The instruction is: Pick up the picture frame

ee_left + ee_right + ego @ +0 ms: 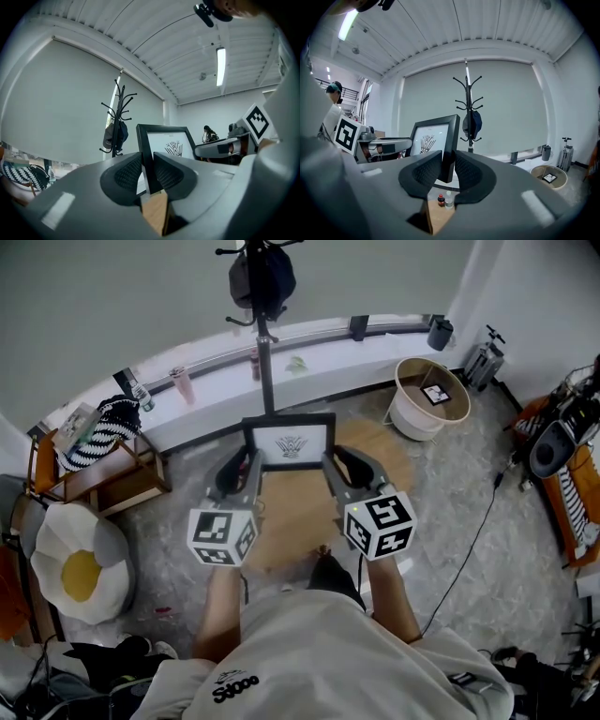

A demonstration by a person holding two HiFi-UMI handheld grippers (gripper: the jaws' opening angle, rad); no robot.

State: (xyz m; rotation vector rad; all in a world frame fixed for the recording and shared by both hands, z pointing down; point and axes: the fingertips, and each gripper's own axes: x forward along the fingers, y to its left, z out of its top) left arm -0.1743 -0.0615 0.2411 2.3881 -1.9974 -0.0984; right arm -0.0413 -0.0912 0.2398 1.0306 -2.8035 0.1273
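View from the head, looking steeply down. A round wooden table [286, 521] stands on a grey mottled floor [469, 474]. Along the far wall runs a low white ledge [225, 381], and a black coat stand [262, 296] rises just in front of it. At far right sits a white basket [412, 418]; at near left lies an egg-shaped cushion [80, 563], and beyond it a striped bag [98, 432] on a wooden stand.

The picture frame [289, 442] is held upright over the far part of the table, its face towards the person. It has a narrow black rim, a white mount and a small dark plant-like drawing at the centre.

The left tongs [247, 463] are clamped on the frame's left edge and the right tongs [330, 463] on its right edge. Each gripper view shows the ribbed pads pressed against both sides of the black rim.
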